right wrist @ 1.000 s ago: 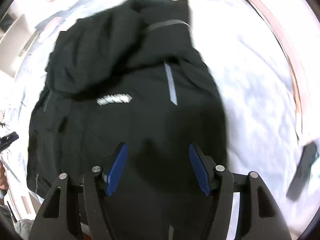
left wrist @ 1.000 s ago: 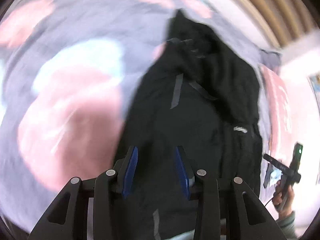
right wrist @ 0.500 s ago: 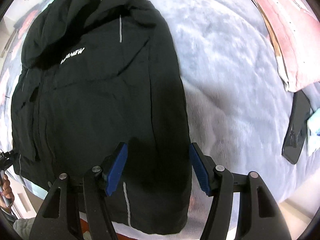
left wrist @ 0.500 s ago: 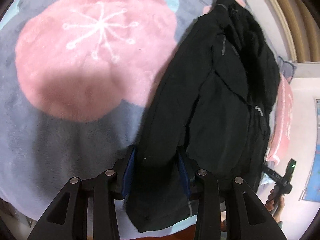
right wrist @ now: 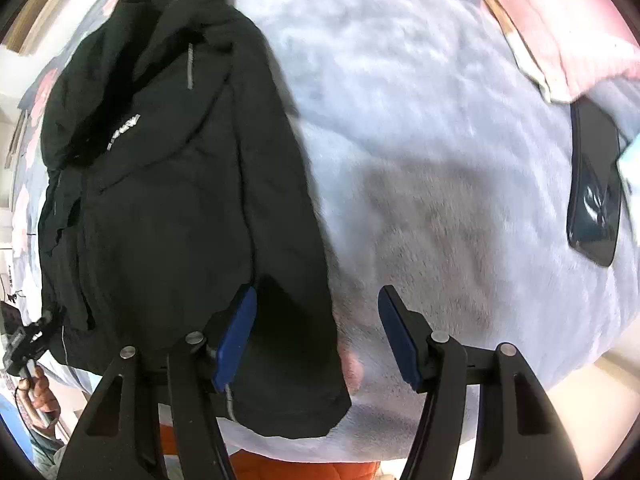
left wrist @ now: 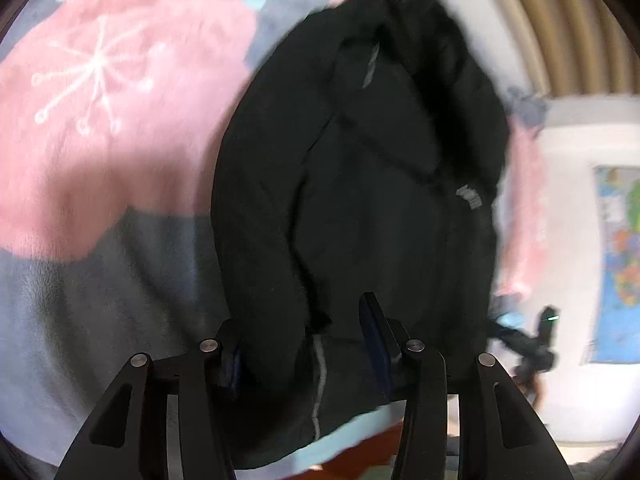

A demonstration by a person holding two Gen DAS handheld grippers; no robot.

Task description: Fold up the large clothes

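Observation:
A black jacket (left wrist: 360,160) lies lengthwise on a fluffy blanket, its hem toward me and its hood at the far end. My left gripper (left wrist: 304,344) is open, its jaws standing on either side of the jacket's folded sleeve and hem near the bed's front edge. In the right wrist view the jacket (right wrist: 168,184) lies at the left with white lettering on its chest. My right gripper (right wrist: 316,336) is open over the jacket's right hem edge, its left finger on the cloth and its right finger over bare blanket.
The blanket is grey-blue with a big pink patch (left wrist: 100,100) left of the jacket. A dark phone (right wrist: 594,184) lies on the blanket at the right, beside a pink cloth (right wrist: 560,20). The bed's front edge (right wrist: 304,464) shows orange below.
The left view has dropped lower and closer to the hem, with the sleeve between the jaws. The right gripper has shifted right, from over the jacket's middle to its right edge.

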